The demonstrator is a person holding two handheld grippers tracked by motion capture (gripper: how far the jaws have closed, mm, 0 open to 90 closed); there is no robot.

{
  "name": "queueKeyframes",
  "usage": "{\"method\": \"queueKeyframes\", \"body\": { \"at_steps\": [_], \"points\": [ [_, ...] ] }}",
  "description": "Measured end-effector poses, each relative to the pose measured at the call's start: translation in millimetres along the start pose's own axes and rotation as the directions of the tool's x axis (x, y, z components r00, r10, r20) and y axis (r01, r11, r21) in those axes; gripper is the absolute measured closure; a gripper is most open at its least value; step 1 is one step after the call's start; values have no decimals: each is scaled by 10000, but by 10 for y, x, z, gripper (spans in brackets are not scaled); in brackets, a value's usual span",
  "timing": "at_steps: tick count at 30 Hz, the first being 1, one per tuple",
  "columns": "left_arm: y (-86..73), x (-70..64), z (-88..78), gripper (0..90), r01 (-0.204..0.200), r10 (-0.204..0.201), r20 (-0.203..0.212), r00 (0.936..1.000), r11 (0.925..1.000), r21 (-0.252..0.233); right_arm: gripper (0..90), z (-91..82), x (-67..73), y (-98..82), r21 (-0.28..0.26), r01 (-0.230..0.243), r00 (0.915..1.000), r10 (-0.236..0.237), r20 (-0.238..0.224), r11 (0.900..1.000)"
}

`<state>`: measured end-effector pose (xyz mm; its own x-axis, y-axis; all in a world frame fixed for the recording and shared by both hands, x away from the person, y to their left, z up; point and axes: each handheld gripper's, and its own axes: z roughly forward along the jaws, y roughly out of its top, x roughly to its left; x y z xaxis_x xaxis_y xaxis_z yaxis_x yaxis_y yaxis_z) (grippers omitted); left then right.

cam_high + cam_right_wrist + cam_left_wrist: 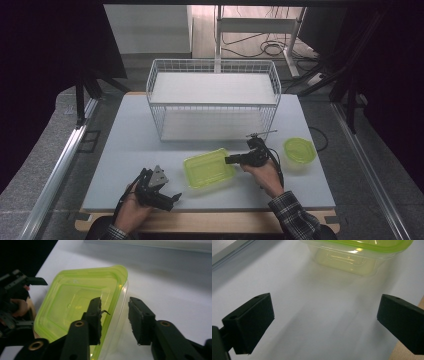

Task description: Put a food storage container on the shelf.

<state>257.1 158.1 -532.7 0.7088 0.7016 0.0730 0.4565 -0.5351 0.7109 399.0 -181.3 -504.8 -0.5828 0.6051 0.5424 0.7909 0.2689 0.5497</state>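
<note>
- We've got the right gripper (231, 160) sitting at the 3 o'clock edge of the rectangular green-lidded container (209, 168), which lies flat on the grey table top (130, 145), pretty much centre-front.
- In the right gripper view the two black jaws straddle the container's rim: one pad (95, 320) is over the lime lid (75, 305), the other hangs outside the clear wall. There's a visible gap on the outer side, so we'd call it part-way closed around the edge but not pinching it.
- The container looks level, with no corner lifted that we can see.
- The left gripper (176, 198) is down at about 7 o'clock from the container, near the front edge of the table, a bit apart from it. Its jaws are spread wide with nothing between them, and in the left gripper view there's just bare table between the pads (252, 322), with the container (352, 257) farther off at 12 o'clock.
- A smaller round container with a green lid (299, 151) sits at 3 o'clock from the right hand, just beside it.
- A white wire rack (212, 97) with two shelves stands at 12 o'clock, behind the rectangular container and clearly apart from it.
</note>
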Motion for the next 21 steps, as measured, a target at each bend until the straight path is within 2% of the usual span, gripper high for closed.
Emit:
{"method": "queueKeyframes", "body": {
  "at_steps": [2,5,8,11,13,16,21],
  "points": [
    [1,-3,1,7,-23,23,4,10000,10000,1,670,23,-26,8,30,-340,9989,341,-332,9994],
    [1,-7,3,7,-61,61,15,10000,10000,19,709,61,-40,12,243,-643,9962,656,-576,9976],
    [2,-12,5,7,-88,88,15,10000,10000,21,751,68,-89,21,422,-1299,9868,1333,-923,9906],
    [2,-16,8,7,-106,106,16,9999,9999,32,783,69,-129,18,496,-1678,9765,1729,-1286,9846],
    [2,-16,8,7,-118,118,8,9999,9999,32,794,61,-130,16,551,-1814,9716,1876,-1441,9819],
    [1,-10,2,7,-104,104,7,9999,9999,16,796,46,-119,11,460,-1815,9727,1862,-1386,9823],
    [0,-1,-5,7,-48,48,-50,10000,10000,-19,797,-40,-125,35,101,-1979,9679,1970,-1557,9802]
  ]
}}
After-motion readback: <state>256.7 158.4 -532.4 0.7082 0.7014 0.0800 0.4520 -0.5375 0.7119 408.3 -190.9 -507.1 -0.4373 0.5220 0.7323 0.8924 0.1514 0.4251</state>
